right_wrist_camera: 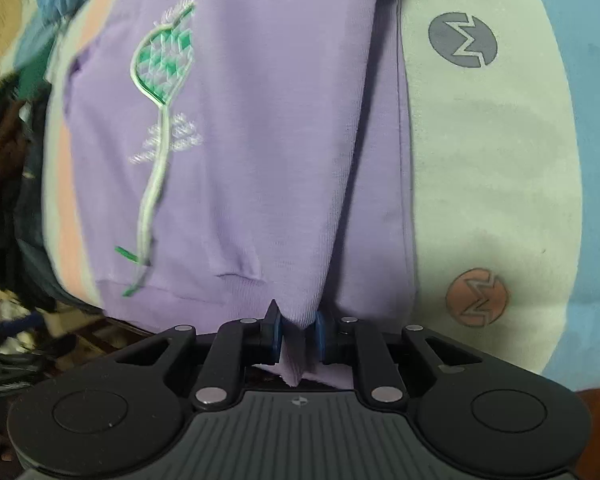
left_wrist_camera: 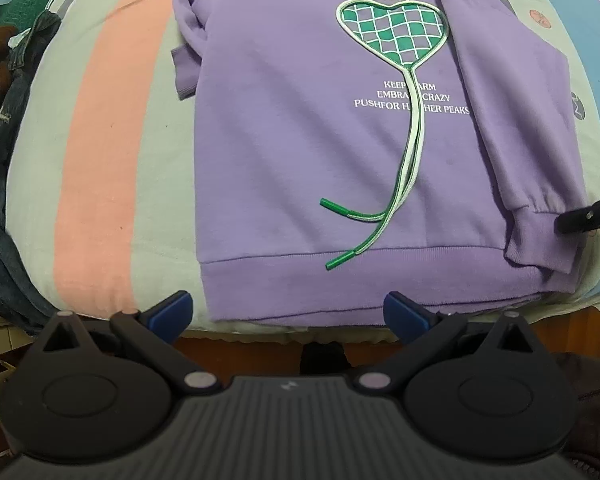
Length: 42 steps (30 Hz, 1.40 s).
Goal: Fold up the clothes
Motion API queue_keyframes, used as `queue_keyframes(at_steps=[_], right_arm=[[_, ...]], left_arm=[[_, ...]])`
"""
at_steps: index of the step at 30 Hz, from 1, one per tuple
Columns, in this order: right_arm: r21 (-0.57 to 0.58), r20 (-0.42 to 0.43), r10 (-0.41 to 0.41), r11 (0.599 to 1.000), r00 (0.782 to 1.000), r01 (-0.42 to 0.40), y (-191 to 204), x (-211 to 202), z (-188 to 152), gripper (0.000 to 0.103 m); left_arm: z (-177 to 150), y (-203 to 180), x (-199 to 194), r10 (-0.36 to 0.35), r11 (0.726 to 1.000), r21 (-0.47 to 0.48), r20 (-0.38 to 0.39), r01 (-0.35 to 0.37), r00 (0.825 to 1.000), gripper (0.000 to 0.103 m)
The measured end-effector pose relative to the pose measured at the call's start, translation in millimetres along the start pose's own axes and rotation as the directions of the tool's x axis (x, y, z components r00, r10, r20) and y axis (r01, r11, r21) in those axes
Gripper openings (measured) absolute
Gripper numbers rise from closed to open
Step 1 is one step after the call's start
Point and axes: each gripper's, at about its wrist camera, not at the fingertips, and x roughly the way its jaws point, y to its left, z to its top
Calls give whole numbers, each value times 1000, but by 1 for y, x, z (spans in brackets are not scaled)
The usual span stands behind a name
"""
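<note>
A purple sweatshirt (left_wrist_camera: 300, 140) with a green checked heart print and a loose green-white cord (left_wrist_camera: 404, 168) lies front up on the striped bedsheet (left_wrist_camera: 112, 160). Its left sleeve is folded in beside the body at top left. My left gripper (left_wrist_camera: 288, 312) is open and empty just short of the hem. My right gripper (right_wrist_camera: 298, 328) is shut on the cuff of the right sleeve (right_wrist_camera: 364, 200), which lies along the sweatshirt (right_wrist_camera: 240, 140). It also shows in the left wrist view (left_wrist_camera: 588, 216) at the cuff, right edge.
A pile of jeans and dark clothes (left_wrist_camera: 4, 160) lies at the left of the bed. A green garment (left_wrist_camera: 28, 8) lies at top left. The bed's front edge (left_wrist_camera: 260, 336) runs just below the hem. The sheet (right_wrist_camera: 500, 160) with round logos extends right.
</note>
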Motion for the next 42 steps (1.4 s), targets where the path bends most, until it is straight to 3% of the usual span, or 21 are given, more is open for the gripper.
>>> queue_keyframes(at_steps=[2, 4, 5, 6, 7, 9, 13, 16, 18, 20, 22, 23, 27, 28, 31, 34, 37, 39, 42], right_arm=[[55, 10, 123, 991, 992, -123, -2, -9, -2, 16], [100, 5, 187, 977, 982, -187, -6, -10, 0, 16], [71, -20, 60, 996, 998, -58, -6, -4, 2, 16], [38, -42, -68, 997, 997, 70, -6, 3, 3, 15], [-6, -77, -179, 984, 981, 179, -8, 14, 2, 10], [51, -113, -143, 987, 983, 150, -15, 22, 1, 10], [50, -60, -116, 992, 991, 119, -3, 3, -5, 24], [15, 50, -174, 985, 983, 174, 10, -23, -7, 24], [-65, 148, -144, 986, 978, 155, 26, -42, -6, 26], [-138, 199, -45, 988, 979, 73, 43, -48, -1, 35], [-172, 180, 28, 985, 983, 3, 55, -32, 8, 50], [-180, 166, 47, 983, 985, -17, 60, -21, 12, 50], [-157, 1, -86, 984, 996, 85, 52, 47, 20, 51], [-157, 2, -96, 983, 995, 95, 57, 53, 23, 55], [-164, 7, -91, 982, 996, 91, 70, 35, 36, 56], [-221, 95, -48, 973, 994, 68, 109, 0, 48, 56], [-384, 164, -10, 920, 986, 73, 173, -7, 65, 62], [-516, 193, 17, 852, 981, 87, 233, 18, 71, 65], [-748, 215, 31, 648, 976, 144, 312, 65, 72, 65]], left_arm=[[1, -1, 0, 0, 1000, -1, -1, 0, 1000, 102], [2, -2, 1, 1, 1000, 0, -2, -1, 1000, 102], [2, -3, 1, 0, 1000, 2, -3, 0, 1000, 102], [3, -4, 1, 0, 1000, 6, -4, 0, 1000, 102], [4, -5, 1, 0, 1000, 14, -4, 0, 1000, 102], [4, -7, -1, 2, 1000, 29, 10, -2, 1000, 102], [2, -8, 0, -2, 1000, 30, 5, 2, 1000, 102], [0, -4, 1, -2, 1000, 17, 4, 2, 1000, 102], [-1, 0, 3, -2, 1000, 4, 1, 2, 1000, 102], [-2, 4, 6, -2, 1000, -1, -5, 2, 1000, 102], [-4, 8, 7, 1, 1000, -2, -7, -1, 1000, 102], [-5, 10, 7, 0, 1000, -4, -7, 0, 1000, 102], [-10, 28, 7, 13, 1000, -26, -9, -13, 1000, 102], [-11, 33, 6, 17, 999, -38, -6, -17, 1000, 102], [-17, 57, 7, 15, 994, -111, -5, -15, 1000, 102], [-18, 80, 15, 11, 984, -178, -14, -13, 1000, 102], [-17, 101, 27, -1, 974, -228, -18, -3, 1000, 102], [-15, 113, 32, -14, 967, -254, -13, 10, 1000, 102], [-15, 133, 39, -30, 956, -293, -3, 28, 1000, 102]])
